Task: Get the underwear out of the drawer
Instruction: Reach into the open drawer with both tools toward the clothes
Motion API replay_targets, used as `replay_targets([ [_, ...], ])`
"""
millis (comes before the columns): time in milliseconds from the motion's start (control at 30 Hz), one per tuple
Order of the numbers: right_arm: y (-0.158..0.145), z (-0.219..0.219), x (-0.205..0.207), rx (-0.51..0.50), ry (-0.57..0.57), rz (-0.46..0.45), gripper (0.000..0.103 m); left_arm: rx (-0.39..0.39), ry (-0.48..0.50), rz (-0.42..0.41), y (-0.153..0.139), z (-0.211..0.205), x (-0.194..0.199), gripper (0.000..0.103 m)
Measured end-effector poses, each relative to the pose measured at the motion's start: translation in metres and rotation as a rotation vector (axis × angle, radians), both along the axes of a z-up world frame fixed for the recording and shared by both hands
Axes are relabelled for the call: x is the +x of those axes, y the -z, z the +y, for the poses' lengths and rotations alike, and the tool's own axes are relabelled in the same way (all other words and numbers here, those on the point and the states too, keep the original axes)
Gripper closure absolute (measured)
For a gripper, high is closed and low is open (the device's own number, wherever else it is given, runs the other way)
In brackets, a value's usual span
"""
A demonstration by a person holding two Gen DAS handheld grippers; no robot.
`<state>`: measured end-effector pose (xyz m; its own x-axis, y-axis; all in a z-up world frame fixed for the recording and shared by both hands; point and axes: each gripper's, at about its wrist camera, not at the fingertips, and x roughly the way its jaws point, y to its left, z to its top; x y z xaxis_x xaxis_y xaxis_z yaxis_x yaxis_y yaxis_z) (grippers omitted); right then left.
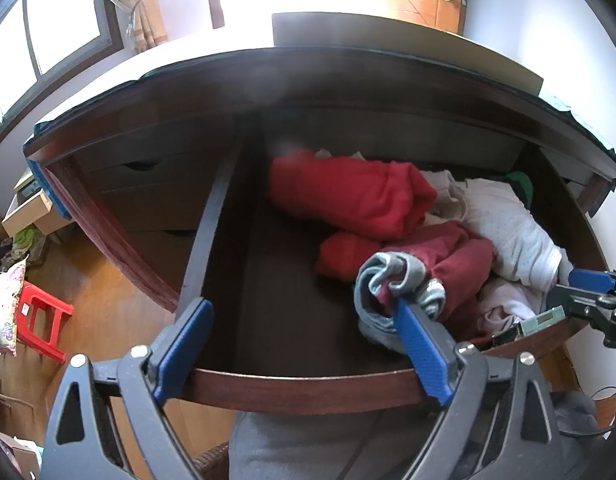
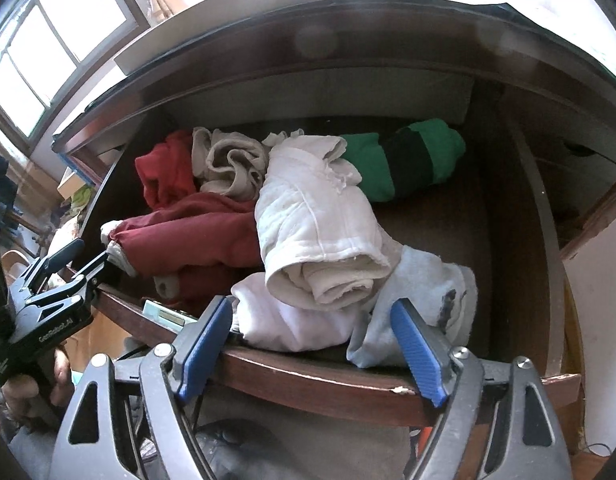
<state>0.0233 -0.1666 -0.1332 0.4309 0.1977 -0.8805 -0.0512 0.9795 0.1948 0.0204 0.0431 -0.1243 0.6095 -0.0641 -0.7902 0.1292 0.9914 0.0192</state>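
The dark wooden drawer [image 1: 300,384] stands pulled out, its right half heaped with crumpled clothing while the left half shows bare board. Nearest the front rim lies a small grey garment [image 1: 387,280], bunched into a knot with a paler patterned band at one side (underwear, by the look of it, though the folds hide its cut). Behind it sit a dark red cloth [image 1: 455,256] and a brighter red roll [image 1: 347,192], then a white dotted piece [image 1: 515,232].

The left gripper [image 1: 304,344] hangs over the drawer front with its jaws wide apart; the right blue pad lies against the grey garment, the other pad well clear of it, so nothing is clamped.

The right gripper [image 2: 315,344] hovers at the rim too, jaws apart, straddling a white bundle [image 2: 292,320] and a pale blue cloth [image 2: 423,292] without pressing on either. Above these a cream rolled towel [image 2: 323,232] leans forward, with a beige rag [image 2: 232,164] and a green-and-black roll [image 2: 407,156] at the back.
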Motion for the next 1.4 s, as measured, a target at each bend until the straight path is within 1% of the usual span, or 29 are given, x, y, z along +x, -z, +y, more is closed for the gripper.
replay_targets([
  [267, 0.000, 0.001, 0.000, 0.004, -0.004, 0.018, 0.020, 0.016, -0.007, -0.007, -0.001, -0.002, -0.005, 0.010],
  [400, 0.000, 0.001, 0.000, 0.007, -0.003, 0.020, 0.020, 0.001, -0.001, -0.005, -0.001, -0.001, -0.004, 0.011],
  [567, -0.002, -0.001, -0.003, 0.017, 0.004, -0.015, 0.020, -0.019, 0.009, -0.013, -0.001, 0.001, -0.004, 0.010],
  [667, -0.007, -0.007, -0.006, 0.044, 0.014, -0.036, 0.020, -0.026, 0.015, -0.013, -0.001, 0.003, -0.004, 0.010],
  [767, -0.017, -0.008, -0.010, 0.043, -0.002, -0.073, 0.020, -0.010, 0.033, -0.011, -0.003, 0.002, -0.003, 0.010],
  [833, -0.024, -0.008, -0.012, 0.040, -0.009, -0.094, 0.020, 0.013, 0.050, -0.024, -0.007, 0.000, -0.003, 0.010],
  [900, -0.038, -0.009, -0.014, 0.041, -0.018, -0.140, 0.020, 0.046, 0.050, -0.063, -0.016, -0.002, -0.004, 0.010],
  [933, -0.043, -0.010, -0.014, 0.043, -0.017, -0.157, 0.020, 0.051, 0.054, -0.077, -0.020, -0.004, -0.004, 0.010],
  [1033, -0.065, -0.017, -0.013, 0.073, 0.008, -0.235, 0.020, 0.053, 0.063, -0.120, -0.039, -0.008, -0.001, 0.010],
  [1100, -0.073, -0.018, -0.010, 0.087, 0.009, -0.264, 0.020, 0.044, 0.063, -0.133, -0.052, -0.011, 0.002, 0.010],
  [1167, -0.079, -0.017, -0.007, 0.090, 0.009, -0.278, 0.020, 0.013, 0.070, -0.129, -0.064, -0.013, 0.007, 0.010],
  [1267, -0.084, -0.013, -0.005, 0.099, -0.003, -0.290, 0.020, -0.035, 0.077, -0.100, -0.081, -0.011, 0.016, 0.010],
  [1333, -0.090, -0.012, -0.004, 0.105, -0.008, -0.297, 0.020, -0.083, 0.077, -0.078, -0.094, -0.011, 0.023, 0.010],
  [1400, -0.097, -0.012, -0.001, 0.113, -0.010, -0.307, 0.020, -0.123, 0.073, -0.077, -0.104, -0.012, 0.026, 0.010],
])
